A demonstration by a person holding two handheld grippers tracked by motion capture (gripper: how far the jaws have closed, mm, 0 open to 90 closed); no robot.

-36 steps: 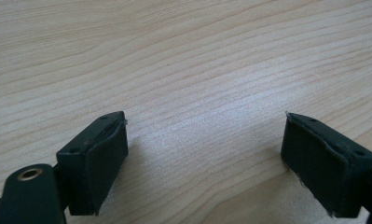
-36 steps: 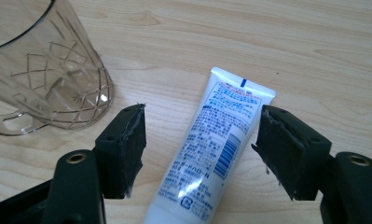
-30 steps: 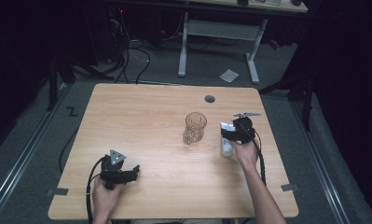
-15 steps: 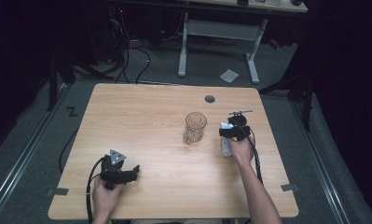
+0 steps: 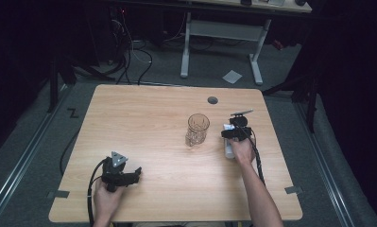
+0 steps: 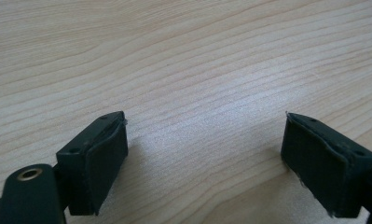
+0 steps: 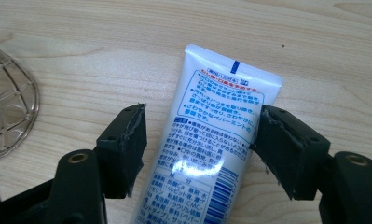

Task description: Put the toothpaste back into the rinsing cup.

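A white tube (image 7: 211, 140) with blue and red print lies flat on the wooden table (image 5: 153, 113), its crimped end pointing away in the right gripper view. My right gripper (image 7: 202, 140) is open and straddles the tube: the right pad (image 7: 279, 144) sits against the tube's edge, while the left pad (image 7: 132, 140) stands apart from it. In the high view the right gripper (image 5: 237, 128) sits over the tube (image 5: 229, 152) at the table's right. My left gripper (image 6: 204, 154) is open over bare wood, near the front left (image 5: 137, 173).
A clear patterned glass (image 5: 197, 128) stands upright just left of the right gripper, and its rim (image 7: 9, 112) shows at the left of the right gripper view. A round grommet hole (image 5: 212, 100) is near the far edge. A desk frame stands beyond the table.
My right gripper has shifted slightly left, toward the glass, and stays over the tube. The left gripper has not moved.
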